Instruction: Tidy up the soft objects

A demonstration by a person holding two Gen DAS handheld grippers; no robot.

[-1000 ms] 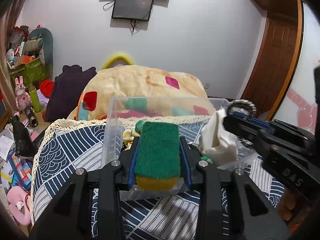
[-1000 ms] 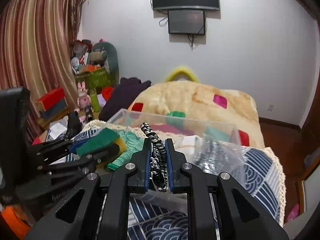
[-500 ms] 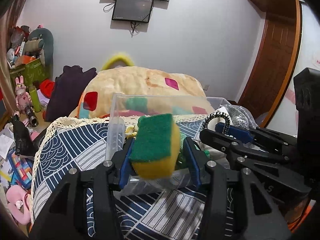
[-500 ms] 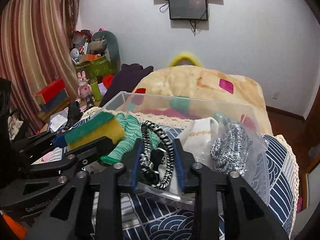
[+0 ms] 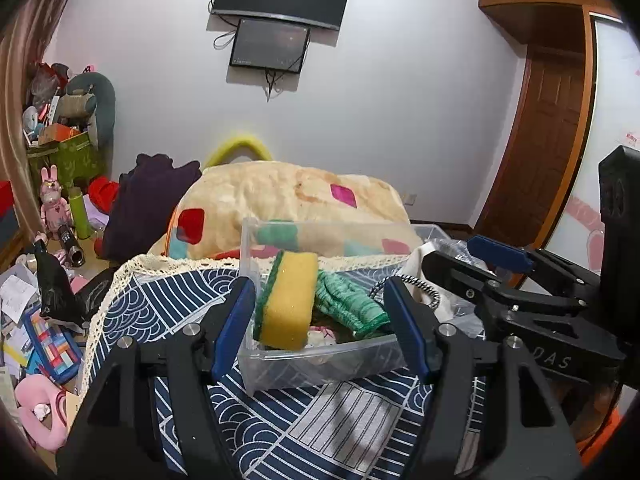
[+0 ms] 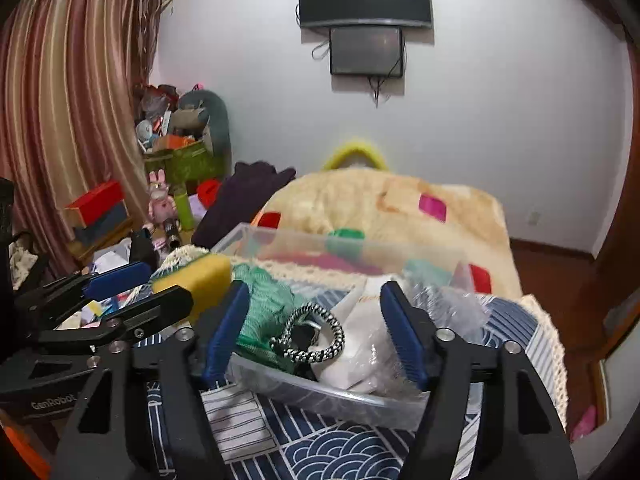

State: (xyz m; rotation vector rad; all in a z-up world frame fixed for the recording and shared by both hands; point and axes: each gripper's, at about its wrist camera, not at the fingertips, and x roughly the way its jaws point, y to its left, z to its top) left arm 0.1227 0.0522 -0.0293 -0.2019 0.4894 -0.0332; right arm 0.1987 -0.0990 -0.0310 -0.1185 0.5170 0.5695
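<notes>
A clear plastic bin (image 5: 320,364) sits on a blue patterned cloth. A yellow and green sponge (image 5: 286,300) leans inside its left end, beside a green knit item (image 5: 350,300). My left gripper (image 5: 320,320) is open and empty, just in front of the bin. My right gripper (image 6: 314,334) is open too. A black and white braided cord (image 6: 316,338) lies loose in the bin (image 6: 340,400) between its fingers, next to a white cloth (image 6: 360,344) and the green knit item (image 6: 264,308). The sponge (image 6: 200,280) shows at the left.
The blue patterned cloth (image 5: 344,424) covers the table, with a lace edge (image 5: 120,280). A cream blanket (image 5: 288,200) lies beyond the bin. Toys, books and boxes (image 5: 44,280) clutter the floor at the left. A wooden door (image 5: 548,140) stands at the right.
Both grippers opened. The sponge dropped from my left gripper into the bin. The braided cord dropped from my right gripper into the bin. Both grippers drew back a little.
</notes>
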